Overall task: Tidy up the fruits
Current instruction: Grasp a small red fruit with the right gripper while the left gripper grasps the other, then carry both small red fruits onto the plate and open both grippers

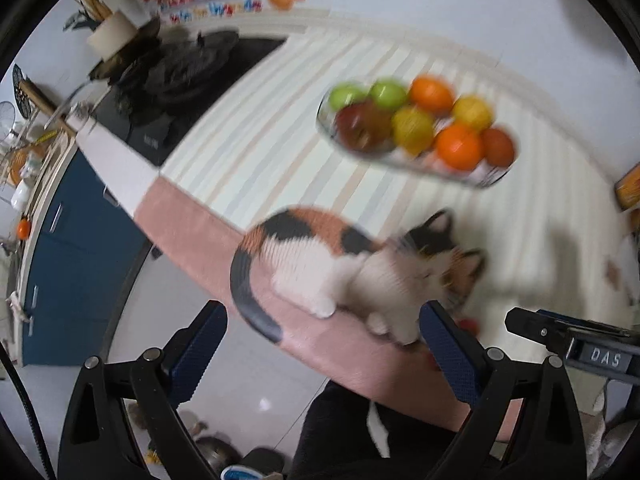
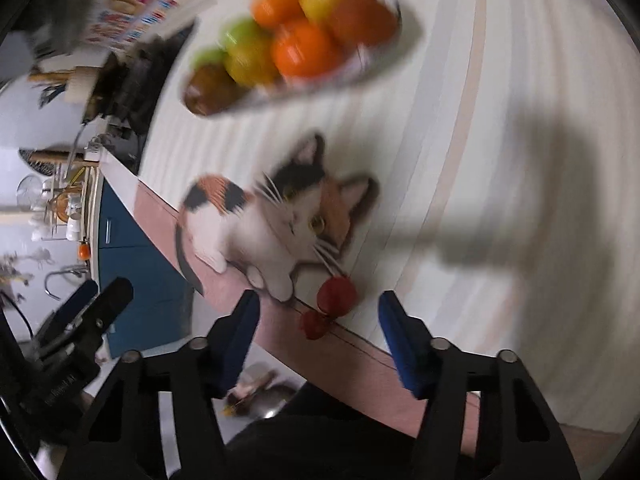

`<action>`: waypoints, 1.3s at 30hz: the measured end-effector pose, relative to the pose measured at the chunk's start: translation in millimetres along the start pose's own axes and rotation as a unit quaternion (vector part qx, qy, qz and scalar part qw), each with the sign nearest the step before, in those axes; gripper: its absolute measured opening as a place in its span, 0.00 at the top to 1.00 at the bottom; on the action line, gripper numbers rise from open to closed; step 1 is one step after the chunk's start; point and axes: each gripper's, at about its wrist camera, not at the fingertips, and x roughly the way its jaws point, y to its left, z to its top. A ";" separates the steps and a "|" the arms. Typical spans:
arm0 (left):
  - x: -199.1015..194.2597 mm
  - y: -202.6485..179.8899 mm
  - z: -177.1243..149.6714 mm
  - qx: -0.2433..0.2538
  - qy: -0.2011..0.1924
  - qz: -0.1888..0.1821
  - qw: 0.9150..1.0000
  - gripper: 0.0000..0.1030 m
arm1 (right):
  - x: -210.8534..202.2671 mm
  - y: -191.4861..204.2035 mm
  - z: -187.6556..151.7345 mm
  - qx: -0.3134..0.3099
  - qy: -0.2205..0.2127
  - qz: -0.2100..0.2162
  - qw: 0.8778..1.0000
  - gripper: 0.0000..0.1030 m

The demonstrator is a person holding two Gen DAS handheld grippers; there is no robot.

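- The left gripper (image 1: 324, 354) stands wide open with nothing between its blue pads, hanging over the near edge of the worktop (image 1: 280, 148), above the printed cat (image 1: 360, 264) on the striped cloth.
- The right gripper (image 2: 318, 334) is partly open and empty too; its jaws frame the small red printed cherries (image 2: 337, 295) at the near edge.
- Risk, as I judge it: both views are smeared with motion blur, so a fast approach could overshoot and knock the glass dish (image 1: 480, 178) rather than meet a fruit squarely.
- Round, smooth fruit may roll or squirt from pads that close off-centre, and the packed pile could spill its neighbours.
- The printed cherries could be mistaken for real fruit.
- The fruits (image 1: 420, 124) sit well apart from both grippers, toward the far side of the worktop: two green, two yellow, two bright orange, one darker orange-red, one dark red, touching one another in the clear oval dish.
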 end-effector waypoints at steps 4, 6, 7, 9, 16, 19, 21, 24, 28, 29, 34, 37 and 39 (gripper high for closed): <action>32.2 -1.7 -11.1 0.009 0.034 0.021 0.999 0.04 | 42.7 -2.2 0.9 0.008 0.036 -0.001 0.999 0.43; 41.1 -2.5 -16.6 0.012 0.045 0.019 0.999 0.04 | 57.4 -1.5 0.3 0.009 0.052 0.002 0.999 0.51; 44.6 -2.4 -18.2 0.012 0.050 0.016 0.999 0.04 | 64.5 1.6 0.5 0.003 0.056 -0.008 0.998 0.57; 50.6 -2.9 -20.6 0.007 0.061 0.008 0.998 0.04 | 72.1 6.8 0.5 -0.017 0.053 -0.028 0.998 0.70; 65.1 -22.2 -24.1 0.020 0.087 -0.055 0.994 0.05 | 49.6 0.5 2.1 -0.039 0.022 -0.066 0.997 0.70; 72.9 -44.6 -28.5 0.052 0.107 -0.089 0.989 0.08 | 34.6 -18.1 3.3 -0.036 0.017 -0.087 0.995 0.70; 78.5 -60.9 -32.0 0.074 0.116 -0.106 0.985 0.12 | 29.5 -30.9 1.8 -0.032 0.018 -0.098 0.995 0.70; 89.3 -83.5 -37.1 0.108 0.131 -0.127 0.977 0.20 | 28.5 -45.4 -0.6 -0.021 0.021 -0.108 0.994 0.70; 105.3 -103.1 -44.4 0.140 0.156 -0.135 0.968 0.47 | 28.7 -47.6 -1.2 -0.020 0.019 -0.109 0.994 0.70; 107.8 -104.8 -45.3 0.142 0.158 -0.135 0.968 0.53 | 29.2 -46.5 -0.7 -0.022 0.020 -0.111 0.993 0.70; 109.0 -105.7 -45.0 0.145 0.148 -0.134 0.969 0.67 | 30.3 -45.5 1.4 -0.025 0.026 -0.114 0.993 0.69; 110.3 -105.9 -43.4 0.144 0.148 -0.137 0.969 0.69 | 33.0 -42.7 2.2 -0.028 0.029 -0.116 0.992 0.69; 109.3 -104.1 -41.7 0.143 0.146 -0.139 0.969 0.72 | 33.4 -41.5 1.8 -0.033 0.033 -0.121 0.992 0.68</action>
